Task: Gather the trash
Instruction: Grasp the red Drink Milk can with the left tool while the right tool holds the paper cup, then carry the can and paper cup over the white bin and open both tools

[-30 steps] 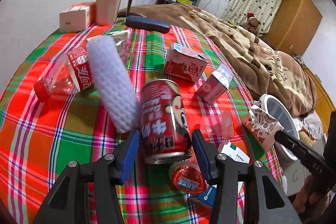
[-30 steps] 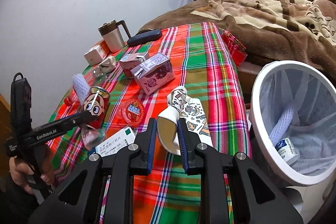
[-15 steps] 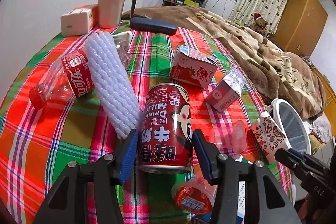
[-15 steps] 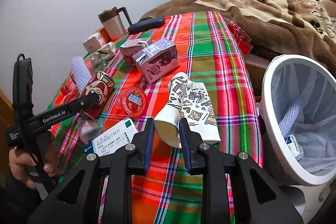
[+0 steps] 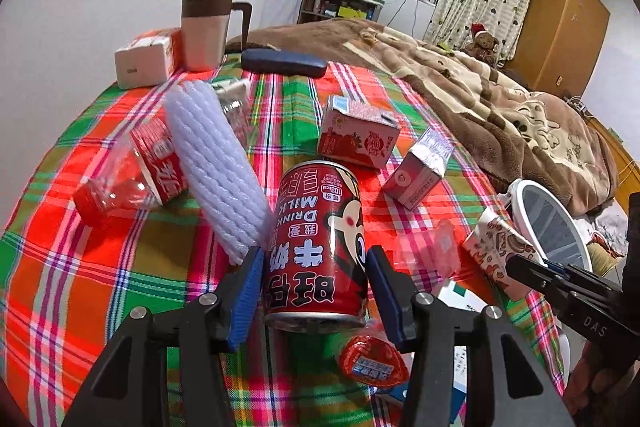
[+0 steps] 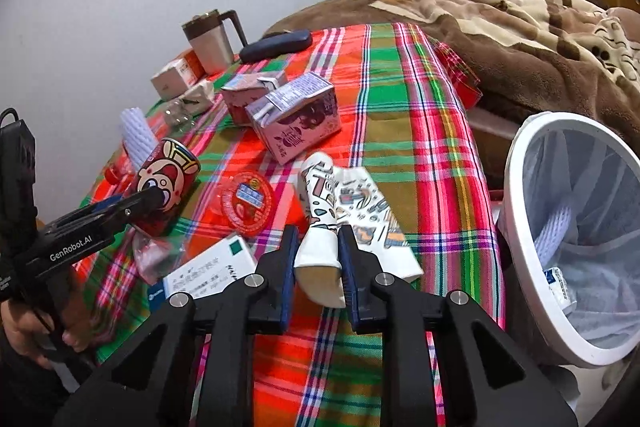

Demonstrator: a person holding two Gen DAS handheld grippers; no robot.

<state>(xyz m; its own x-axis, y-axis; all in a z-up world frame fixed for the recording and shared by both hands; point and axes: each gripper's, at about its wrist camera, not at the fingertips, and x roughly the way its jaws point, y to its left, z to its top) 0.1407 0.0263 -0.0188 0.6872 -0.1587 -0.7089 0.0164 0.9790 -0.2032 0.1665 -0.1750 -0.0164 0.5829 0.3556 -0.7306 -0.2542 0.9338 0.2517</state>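
left hand-held gripper [image 5: 314, 285]: clamped on red milk drink can [image 5: 318, 247], lifted off plaid tabletop [image 5: 100, 267] for binning | right hand-held gripper [image 6: 318, 267]: just closed, pinching crushed paper cup [image 6: 348, 223] beside white trash bin [image 6: 516, 227], likely next drop.
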